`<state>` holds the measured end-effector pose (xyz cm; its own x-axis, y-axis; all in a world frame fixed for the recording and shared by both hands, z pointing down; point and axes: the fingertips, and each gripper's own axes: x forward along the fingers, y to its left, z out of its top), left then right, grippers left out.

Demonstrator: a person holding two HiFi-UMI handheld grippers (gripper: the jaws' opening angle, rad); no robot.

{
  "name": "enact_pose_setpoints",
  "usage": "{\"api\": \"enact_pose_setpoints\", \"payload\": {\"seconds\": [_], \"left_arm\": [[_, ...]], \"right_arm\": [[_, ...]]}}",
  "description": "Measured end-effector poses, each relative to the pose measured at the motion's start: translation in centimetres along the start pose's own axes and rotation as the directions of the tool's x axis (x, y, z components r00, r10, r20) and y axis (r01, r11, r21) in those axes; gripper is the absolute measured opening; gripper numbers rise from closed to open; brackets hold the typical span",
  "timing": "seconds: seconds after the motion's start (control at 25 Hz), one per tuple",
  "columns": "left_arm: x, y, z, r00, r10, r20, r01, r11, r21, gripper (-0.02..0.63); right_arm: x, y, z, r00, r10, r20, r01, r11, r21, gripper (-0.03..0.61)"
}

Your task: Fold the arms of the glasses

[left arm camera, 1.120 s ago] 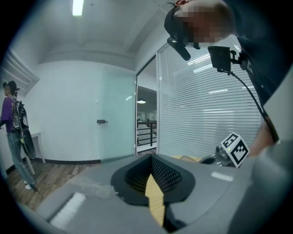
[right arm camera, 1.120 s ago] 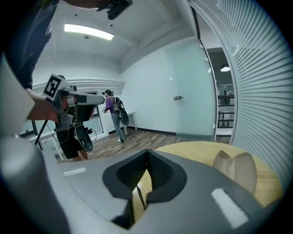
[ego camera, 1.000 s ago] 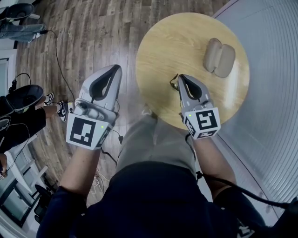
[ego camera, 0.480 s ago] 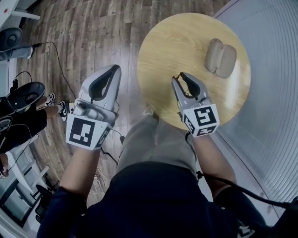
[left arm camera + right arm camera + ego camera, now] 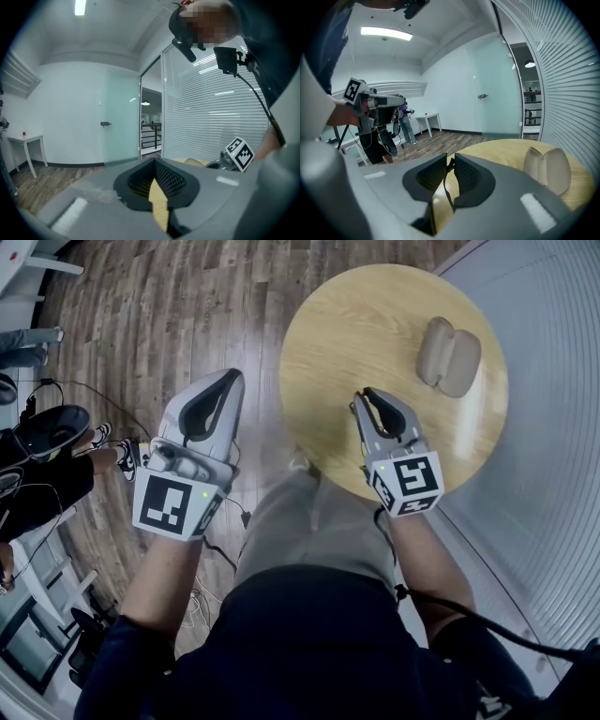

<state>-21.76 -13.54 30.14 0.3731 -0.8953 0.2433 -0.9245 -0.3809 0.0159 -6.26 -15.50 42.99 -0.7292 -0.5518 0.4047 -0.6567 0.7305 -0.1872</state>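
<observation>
Thin dark glasses arm (image 5: 446, 185) over wooden table (image 5: 497, 147)

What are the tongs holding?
Nothing gripped yet. The glasses' arm sits between the right tongs, which have just been closing but show a gap. Left tongs are shut, empty.

My left gripper (image 5: 230, 378) has a matt grey plastic shell, its pads (image 5: 168, 178) are black with a fine ribbed grid, and its marker cube (image 5: 173, 507) carries flat black-and-white print. The round table (image 5: 337, 324) is pale wood, smooth with a soft sheen, over a floor (image 5: 169, 315) of darker, grainy wood planks. The case (image 5: 448, 355) looks beige, matt and smooth-skinned.
</observation>
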Motion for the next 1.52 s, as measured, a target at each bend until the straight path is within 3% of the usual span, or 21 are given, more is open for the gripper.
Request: {"api": "enact_pose_setpoints", "payload": {"seconds": [0.6,0.8,1.08,1.52], "left_arm": [[-0.2,-2.0,0.3,0.999,-0.036,0.014,0.036,0.999,0.01,0.002],[0.2,-2.9,0.2,0.999,-0.049,-0.014,0.05,0.998,0.035,0.002],[1.5,-4.6,1.1,0.995,-0.092,0.041,0.09,0.995,0.045,0.001],[2.3,-6.9,0.1,0.994,-0.105,-0.004,0.105,0.992,0.07,0.002]], "right_arm": [[-2.3,-0.1,-0.3,0.999,-0.025,0.025,0.024,0.999,0.021,0.058],[-3.2,-0.4,-0.3,0.999,-0.033,0.029,0.032,0.999,0.026,0.058],[-4.3,-1.4,-1.2,0.998,-0.05,0.028,0.049,0.998,0.041,0.058],[-5.7,-2.0,-2.8,0.998,-0.056,0.03,0.054,0.997,0.048,0.06]]}}
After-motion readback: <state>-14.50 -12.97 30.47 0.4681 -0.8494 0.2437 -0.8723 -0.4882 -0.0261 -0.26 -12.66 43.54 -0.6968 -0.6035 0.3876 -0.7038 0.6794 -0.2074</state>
